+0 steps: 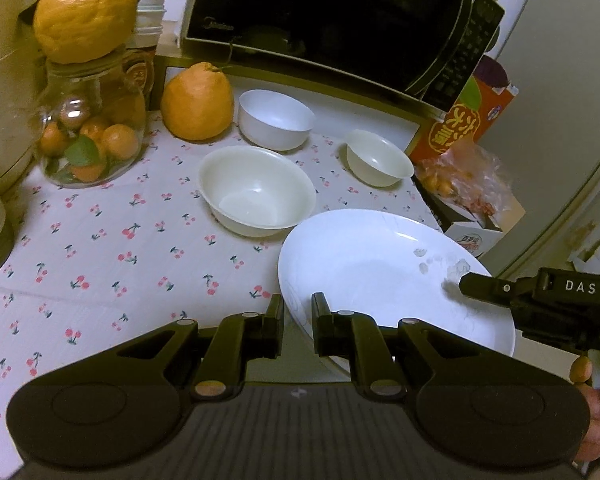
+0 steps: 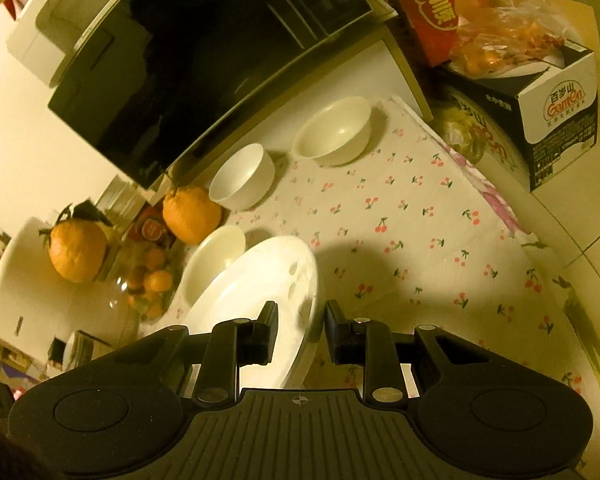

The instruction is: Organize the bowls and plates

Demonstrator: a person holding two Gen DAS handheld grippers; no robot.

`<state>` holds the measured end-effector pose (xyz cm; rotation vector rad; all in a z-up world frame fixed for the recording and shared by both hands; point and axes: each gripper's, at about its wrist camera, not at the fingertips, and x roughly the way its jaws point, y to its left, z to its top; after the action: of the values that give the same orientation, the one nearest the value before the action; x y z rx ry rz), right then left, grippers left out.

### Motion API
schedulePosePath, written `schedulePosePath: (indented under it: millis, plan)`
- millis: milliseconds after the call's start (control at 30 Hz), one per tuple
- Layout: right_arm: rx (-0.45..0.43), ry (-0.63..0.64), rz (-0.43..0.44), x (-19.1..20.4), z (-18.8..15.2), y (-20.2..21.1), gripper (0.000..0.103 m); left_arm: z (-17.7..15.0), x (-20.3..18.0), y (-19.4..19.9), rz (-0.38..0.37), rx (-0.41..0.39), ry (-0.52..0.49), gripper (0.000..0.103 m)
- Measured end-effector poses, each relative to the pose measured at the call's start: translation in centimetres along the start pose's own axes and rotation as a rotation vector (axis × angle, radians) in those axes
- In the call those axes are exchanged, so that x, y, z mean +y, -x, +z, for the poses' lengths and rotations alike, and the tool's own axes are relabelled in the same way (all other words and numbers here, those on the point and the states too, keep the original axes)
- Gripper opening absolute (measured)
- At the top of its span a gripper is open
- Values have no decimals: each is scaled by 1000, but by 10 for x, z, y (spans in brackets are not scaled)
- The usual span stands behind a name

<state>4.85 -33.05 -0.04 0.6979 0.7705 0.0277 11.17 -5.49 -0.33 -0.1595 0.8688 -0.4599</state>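
Observation:
A large white plate (image 1: pixel 380 264) is lifted and tilted over the cherry-print tablecloth (image 1: pixel 100 248). My left gripper (image 1: pixel 298 312) stands with its jaws either side of the plate's near-left rim. My right gripper (image 2: pixel 300 318) closes on the plate's (image 2: pixel 256 280) right rim; its fingers (image 1: pixel 484 286) show on the plate's right edge in the left wrist view. Three white bowls stand behind: a wide one (image 1: pixel 256 190), a deep one (image 1: pixel 276 118) and a small one (image 1: pixel 376 158). They also show in the right wrist view: wide (image 2: pixel 216 256), deep (image 2: pixel 244 174), small (image 2: pixel 334 130).
A black microwave (image 1: pixel 332 20) sits on a shelf at the back. A large orange fruit (image 1: pixel 198 102) lies by the deep bowl; another (image 1: pixel 86 8) tops a glass jar (image 1: pixel 88 132) of small oranges. Boxes and a bagged snack (image 1: pixel 464 176) stand at the right edge.

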Motion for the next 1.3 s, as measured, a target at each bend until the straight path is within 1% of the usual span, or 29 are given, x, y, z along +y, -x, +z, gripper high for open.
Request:
schedulePosePath:
  millis: [167,267,433,733,967,1300]
  plan:
    - [16,26,-3,7,-8,5,25,-7,6,11,-7,-19,8,12]
    - [20,44,-8,11,-15,8,25,-13,12,14,-23,-9,24,12]
    - [40,53,-16,15,-25,9,25,-21,18,20,-26,3,13,12]
    - [95,121,-47,28,-41,10,25,-33,23,35,-3,-21,-40,12]
    - [152,172,-84,36,-58,5,25,-43,30,39,14,-8,-53,12]
    - [184,237,-127,43,-71,-2,25,-50,30,41,40,-7,-84,12]
